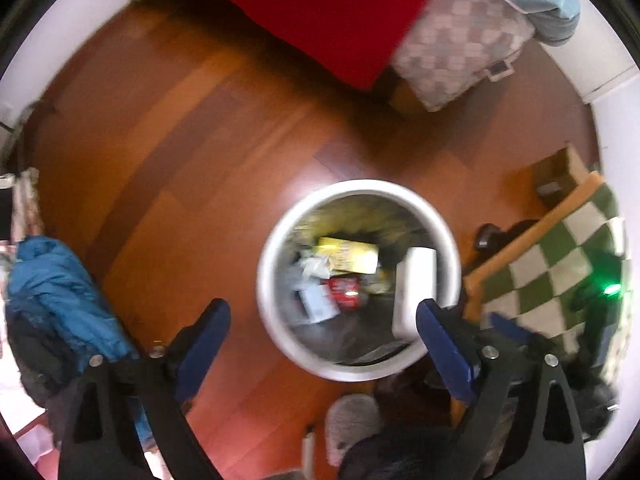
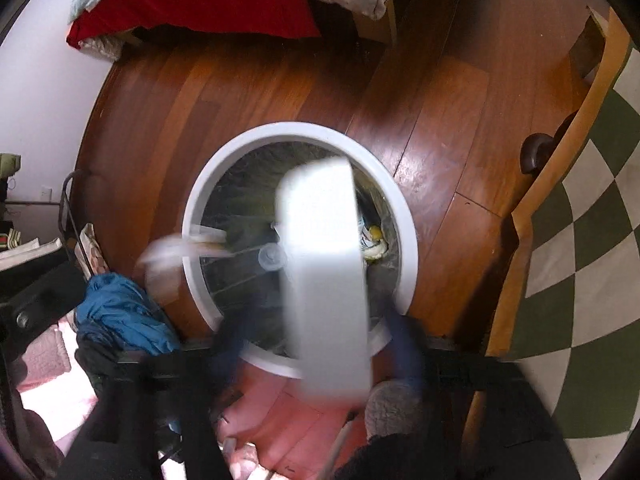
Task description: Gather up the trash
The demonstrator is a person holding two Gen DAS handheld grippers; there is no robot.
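Trash is going into the bin right now, by my reading: this is the drop step, and both tools hang over the opening.

From the left wrist camera, my left gripper (image 1: 324, 340) points nearly straight down with its blue fingers (image 1: 208, 336) spread wide and nothing between them. Beyond them sits the round white bin (image 1: 280, 240) on the wooden floor (image 1: 180, 160). Inside I make out a yellow packet (image 1: 352, 254), a red wrapper (image 1: 346, 292), some pale paper (image 1: 316, 308), and a white box (image 1: 416, 288) standing on end against the right wall of the bin. A blue jacket (image 1: 56, 292) lies at the left, a bed with a red blanket (image 1: 320, 12) at the top.

From the right wrist camera, my right gripper (image 2: 316, 344) is blurred, its dark fingers (image 2: 404, 344) standing wide on either side of the white box (image 2: 324, 272); I cannot see them pressing on it, so I judge it released and dropping into the bin (image 2: 404, 232). A blurred pale scrap (image 2: 172, 252) crosses the left rim; whether it is falling in or out I cannot tell. A clear lid (image 2: 272, 258) and a banana peel (image 2: 376, 244) lie at the bottom.

Next I would lift both tools clear and look for remaining litter, checking that scrap first.
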